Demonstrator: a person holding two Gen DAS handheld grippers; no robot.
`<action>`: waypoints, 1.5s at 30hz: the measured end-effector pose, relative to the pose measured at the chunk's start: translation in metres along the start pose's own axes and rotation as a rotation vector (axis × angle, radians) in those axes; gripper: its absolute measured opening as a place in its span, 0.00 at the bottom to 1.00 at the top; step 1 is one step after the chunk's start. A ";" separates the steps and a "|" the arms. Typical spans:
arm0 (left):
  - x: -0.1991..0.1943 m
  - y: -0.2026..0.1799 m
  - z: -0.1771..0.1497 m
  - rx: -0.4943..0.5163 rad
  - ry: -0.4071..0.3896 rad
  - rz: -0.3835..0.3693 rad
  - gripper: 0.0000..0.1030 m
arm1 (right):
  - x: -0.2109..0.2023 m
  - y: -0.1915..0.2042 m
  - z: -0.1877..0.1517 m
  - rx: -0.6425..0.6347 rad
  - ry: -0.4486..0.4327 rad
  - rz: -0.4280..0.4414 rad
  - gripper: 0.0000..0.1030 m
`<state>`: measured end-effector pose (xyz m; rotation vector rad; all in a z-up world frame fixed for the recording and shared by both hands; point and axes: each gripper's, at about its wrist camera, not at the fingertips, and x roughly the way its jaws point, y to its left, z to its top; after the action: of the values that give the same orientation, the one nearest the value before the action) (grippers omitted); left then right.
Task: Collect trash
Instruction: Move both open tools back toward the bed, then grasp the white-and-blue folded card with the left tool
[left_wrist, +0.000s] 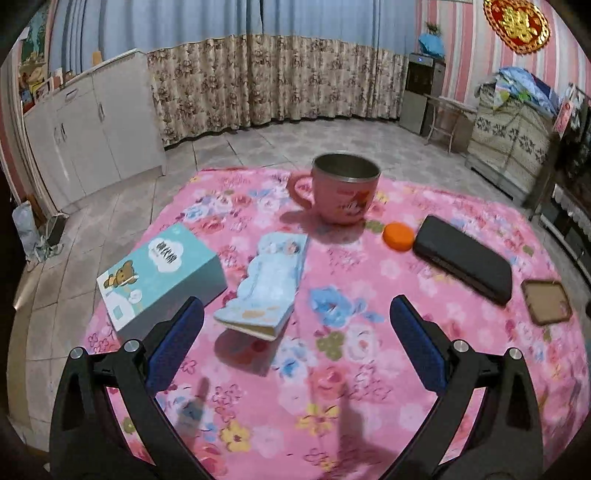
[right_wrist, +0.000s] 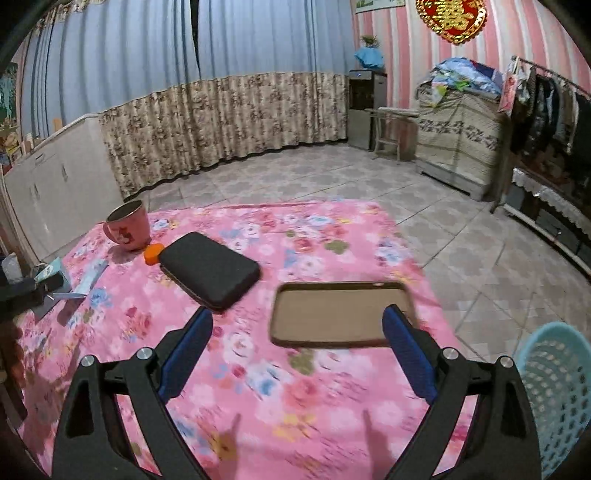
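Trash: flattened pale-blue paper carton, lying on the pink floral-clothed table just ahead of the left tongs, beside a teal box. Left tongs spread, empty. Right tongs spread, empty, over a brown tray. Turquoise plastic basket stands at right. Nothing appears collected; all pickup remains.

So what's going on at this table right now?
Nothing is picked up yet. Both the left hand-held gripper and right hand-held gripper hover open and empty above the pink floral tablecloth. The left faces a light blue packet and a teal box; the right faces a brown tray, with a blue basket beside the table.
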<state>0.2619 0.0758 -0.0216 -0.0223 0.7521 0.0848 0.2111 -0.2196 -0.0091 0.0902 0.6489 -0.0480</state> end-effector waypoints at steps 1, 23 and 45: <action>0.002 0.002 -0.002 0.008 0.004 0.012 0.95 | 0.006 0.003 -0.001 0.000 0.007 0.005 0.89; 0.049 0.022 -0.010 -0.016 0.118 -0.015 0.52 | 0.049 0.007 -0.027 0.022 0.139 0.032 0.89; 0.050 0.031 -0.002 -0.072 0.085 -0.067 0.21 | 0.052 0.020 -0.033 0.000 0.155 0.033 0.89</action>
<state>0.2946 0.1096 -0.0568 -0.1198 0.8325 0.0475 0.2346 -0.1971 -0.0655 0.1057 0.8021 -0.0095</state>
